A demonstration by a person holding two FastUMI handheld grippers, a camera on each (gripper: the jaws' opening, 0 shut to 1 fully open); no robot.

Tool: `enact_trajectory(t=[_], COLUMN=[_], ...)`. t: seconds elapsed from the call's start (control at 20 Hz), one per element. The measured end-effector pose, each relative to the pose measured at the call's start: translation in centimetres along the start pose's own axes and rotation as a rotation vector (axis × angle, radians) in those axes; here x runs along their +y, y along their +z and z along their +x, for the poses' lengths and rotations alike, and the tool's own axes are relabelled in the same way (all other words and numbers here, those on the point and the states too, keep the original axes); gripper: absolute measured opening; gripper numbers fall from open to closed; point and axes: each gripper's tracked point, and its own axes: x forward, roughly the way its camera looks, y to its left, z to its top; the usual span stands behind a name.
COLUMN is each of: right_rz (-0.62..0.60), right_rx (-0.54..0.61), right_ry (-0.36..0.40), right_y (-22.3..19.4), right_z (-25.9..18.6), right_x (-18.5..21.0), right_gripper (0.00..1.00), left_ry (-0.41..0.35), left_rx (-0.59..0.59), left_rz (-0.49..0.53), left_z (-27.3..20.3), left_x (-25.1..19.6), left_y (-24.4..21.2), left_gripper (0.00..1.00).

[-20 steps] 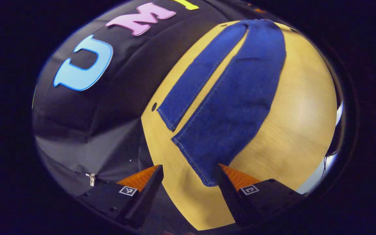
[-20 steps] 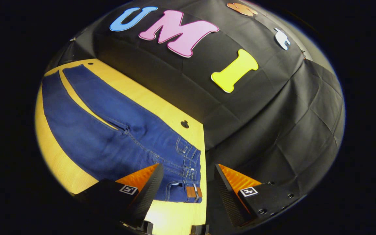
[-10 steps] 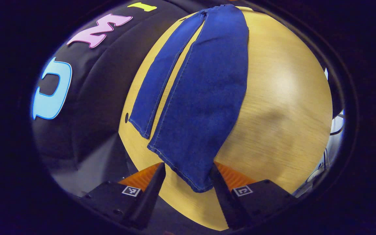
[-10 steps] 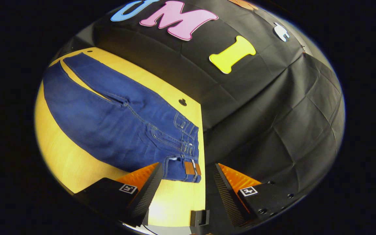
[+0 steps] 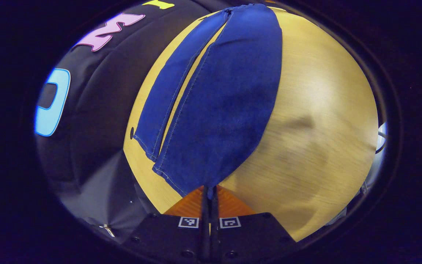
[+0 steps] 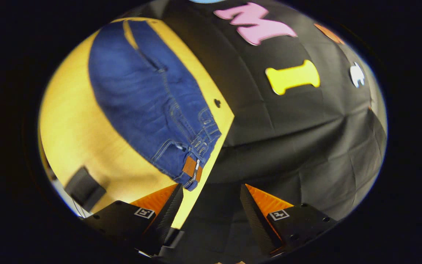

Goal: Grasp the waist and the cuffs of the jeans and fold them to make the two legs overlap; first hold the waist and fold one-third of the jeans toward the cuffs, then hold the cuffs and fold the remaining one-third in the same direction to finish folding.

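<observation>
The left hand-held gripper [image 5: 209, 190] sits low over the bench [image 5: 321, 121], its two fingers drawn together with the cuff [image 5: 196, 183] of the nearer leg of the jeans [image 5: 225, 102] running in between them; the fingers appear to pinch that hem, though the exact contact is hidden behind the fabric edge. From there the jeans stretch away flat toward the far end of the bench, the second leg lying just beside the first with a thin strip of wood between them. The right side of this view is blurred.

In the right gripper view, the right hand-held gripper [image 6: 211, 205] is tilted, fingers spread wide and holding nothing. The waist [image 6: 192, 165], with its brown patch, lies at the bench's edge just beyond the left finger. A dark block [image 6: 84, 189] near the bench's left edge is hard to make out.
</observation>
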Motion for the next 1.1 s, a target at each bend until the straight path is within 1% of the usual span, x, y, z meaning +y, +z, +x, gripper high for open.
enact_trajectory(t=[0.15,0.3,0.35,0.45,0.6,0.7,0.75,0.8,0.9,0.95,1.0,1.05,1.1], right_rz=[-0.203,-0.340,-0.380,-0.404,-0.403,-0.448,-0.472,-0.486,-0.501,-0.488,-0.451,-0.404,-0.364], right_rx=[-0.043,-0.061,-0.062,-0.035,-0.053,-0.073,-0.075,-0.067,-0.068,-0.065,-0.053,-0.052,-0.048], right_ry=[0.092,0.189,0.204,0.223,0.199,0.203,0.221,0.243,0.273,0.275,0.300,0.311,0.339], right_y=[-0.2,-0.8,-1.0,-1.8,-1.0,-0.5,-0.5,-0.7,-1.0,-0.8,-1.0,-0.8,-0.7], right_z=[2.1,5.0,5.7,6.9,8.8,9.7,9.8,9.9,10.1,10.2,10.2,10.3,10.3], right_x=[1.8,4.3,4.8,5.1,4.5,4.8,5.3,6.0,6.7,6.6,6.8,6.8,7.0], right_gripper=[0.96,0.96,0.97,0.97,0.97,0.95,0.93,0.87,0.46,0.45,0.36,0.30,0.14], left_ry=[-0.055,-0.068,-0.063,-0.045,-0.033,-0.024,-0.017,-0.012,-0.010,-0.010,-0.010,-0.009,-0.015], left_rx=[0.029,0.053,0.063,0.071,0.077,0.074,0.074,0.074,0.077,0.079,0.081,0.084,0.090], left_rz=[-0.017,-0.007,-0.005,-0.006,-0.062,-0.086,-0.084,-0.077,-0.078,-0.083,-0.084,-0.082,-0.077], left_z=[0.0,-0.1,-0.2,0.0,0.2,0.1,0.1,-0.1,0.0,0.2,0.2,0.2,0.1], left_x=[-0.1,-0.2,-0.2,-0.1,0.0,0.1,0.1,0.0,0.0,0.1,0.1,0.2,0.1], left_y=[0.2,0.4,0.4,0.5,1.0,1.3,1.4,1.4,1.3,1.2,1.2,1.3,1.2], left_gripper=[0.06,0.06,0.06,0.06,0.06,0.06,0.06,0.06,0.06,0.06,0.06,0.06,0.06])
